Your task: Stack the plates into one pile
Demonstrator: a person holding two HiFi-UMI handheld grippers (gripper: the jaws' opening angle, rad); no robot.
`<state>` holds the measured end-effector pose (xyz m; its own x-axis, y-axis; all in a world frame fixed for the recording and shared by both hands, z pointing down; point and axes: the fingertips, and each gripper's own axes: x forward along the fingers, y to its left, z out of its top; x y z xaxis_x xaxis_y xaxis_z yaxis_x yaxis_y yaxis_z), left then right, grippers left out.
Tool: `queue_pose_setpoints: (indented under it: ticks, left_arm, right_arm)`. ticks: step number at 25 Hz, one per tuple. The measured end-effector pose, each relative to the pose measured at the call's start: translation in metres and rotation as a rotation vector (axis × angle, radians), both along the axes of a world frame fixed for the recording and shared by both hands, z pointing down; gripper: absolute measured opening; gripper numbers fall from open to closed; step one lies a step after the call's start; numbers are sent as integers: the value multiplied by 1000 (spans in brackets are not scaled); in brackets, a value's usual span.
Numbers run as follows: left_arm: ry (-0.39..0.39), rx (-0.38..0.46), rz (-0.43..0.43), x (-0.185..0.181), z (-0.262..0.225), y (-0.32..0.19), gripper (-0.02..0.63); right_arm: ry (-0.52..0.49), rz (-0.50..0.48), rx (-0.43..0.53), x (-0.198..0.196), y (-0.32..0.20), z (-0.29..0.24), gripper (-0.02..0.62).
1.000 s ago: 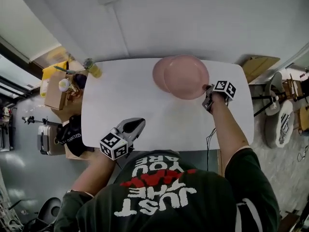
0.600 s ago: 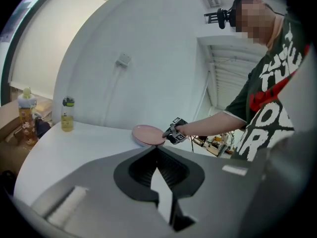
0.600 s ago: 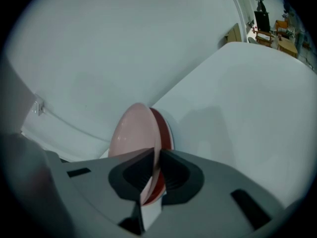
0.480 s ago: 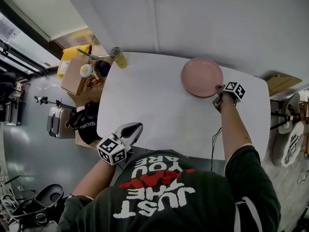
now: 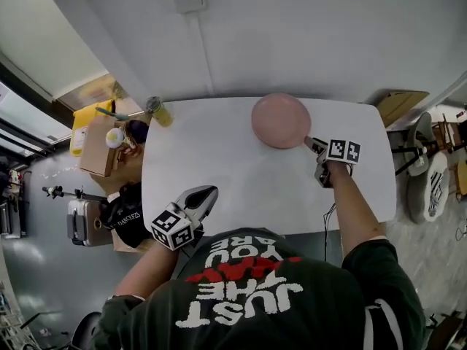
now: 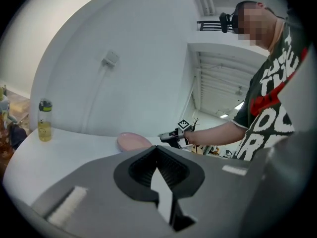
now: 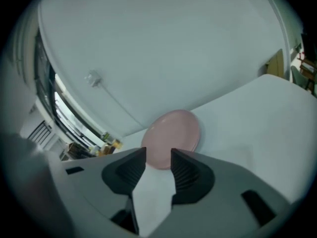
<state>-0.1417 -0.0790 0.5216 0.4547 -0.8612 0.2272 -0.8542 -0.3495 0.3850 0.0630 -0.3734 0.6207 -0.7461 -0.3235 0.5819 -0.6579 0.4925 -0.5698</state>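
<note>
Apparently we're done: round pink plates (image 5: 281, 120) piled at twelve o'clock; right gripper (image 5: 313, 144) opening, empty; left gripper (image 5: 210, 193) pressed together.

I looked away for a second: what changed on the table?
The top pink plate, first offset on the lower one, now sits squarely on it. The right gripper has let go of its rim; its jaws are opening, nothing between them. The left gripper stayed at the near edge of the table.

I am wearing a dark green short-sleeved T-shirt (image 5: 328, 312), and it is showing large white block lettering (image 5: 244, 301) with a red line of letters across the middle.
</note>
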Motion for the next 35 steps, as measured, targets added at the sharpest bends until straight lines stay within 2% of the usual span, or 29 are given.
queue_pose_setpoints:
  ticks: [2,4,8,12,17,20,22,23,25,29,33,35]
  left_arm:
    - [7,25,28,2,-7,-3,9]
    - [10,47,50,4,-13,-3,8]
    - [23,75,85,17,-18,-8,8]
    - [53,82,98,60,-23,-29,8]
    - [11,120,107,168,-31,-73,9]
    - [17,144,36,242,-39,-109,8]
    - [64,147,-29,292,-46,-127,9]
    - [85,148,-52,316,-51,-130,9]
    - [78,153,-80,356,-60,-130,9]
    - [39,182,-145,389,-80,-121,9]
    - [-4,224,-184,387,-100,-100,8]
    - [-21,231,-197,383,-108,-90,8]
  right_arm:
    - [-81,-100,31,-14,53,-16,148]
    - [-159,-178,73,-25,102,-33,56]
    - [-230,-243,165,-16,153,-70,12]
    - [-199,-284,316,37,146,-110,8]
    - [-237,-332,439,136,112,-144,8]
    - [-242,-420,486,197,88,-154,9]
    - [-238,-495,484,231,76,-160,9]
    - [-232,-538,479,245,75,-164,9]
    - [-223,-622,483,266,77,-170,8]
    - [-270,-668,472,280,81,-177,8]
    - [-306,-668,474,275,91,-183,6]
    - [-336,-645,445,276,95,-185,6]
